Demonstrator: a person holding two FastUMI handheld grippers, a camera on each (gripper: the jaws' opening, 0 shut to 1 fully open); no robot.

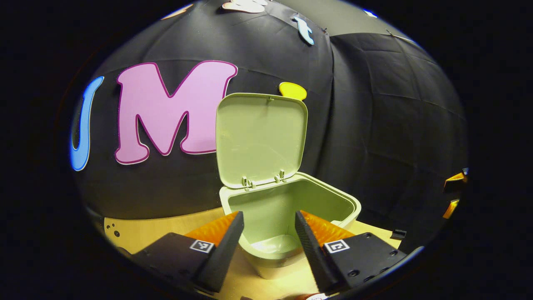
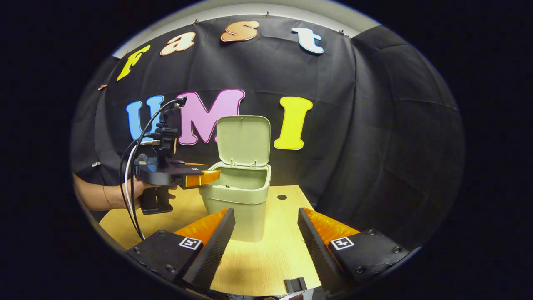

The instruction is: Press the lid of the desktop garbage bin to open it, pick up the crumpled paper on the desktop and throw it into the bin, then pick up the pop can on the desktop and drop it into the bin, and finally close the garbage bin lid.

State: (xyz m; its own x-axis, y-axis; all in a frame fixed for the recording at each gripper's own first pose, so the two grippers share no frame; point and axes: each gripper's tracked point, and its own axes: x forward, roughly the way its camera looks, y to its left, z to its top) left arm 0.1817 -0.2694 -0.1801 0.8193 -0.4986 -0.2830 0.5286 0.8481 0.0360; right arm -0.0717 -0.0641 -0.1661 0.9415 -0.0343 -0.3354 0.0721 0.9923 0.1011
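Garbage bin (image 2: 241, 196) near table's (image 2: 266, 258) far edge, lid (image 2: 243, 141) upright. Left gripper (image 1: 268, 237) over rim, right gripper (image 2: 266, 246) before it; both fingers wide, empty.

Light wooden table (image 2: 266, 254); green bin (image 2: 239, 196) standing on it, lid up.

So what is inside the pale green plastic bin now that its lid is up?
In the left gripper view, the pale green plastic bin shows bare inner walls and a bare patch of floor. Its near rim and the left gripper hide the rest, so contents there cannot be ruled out.
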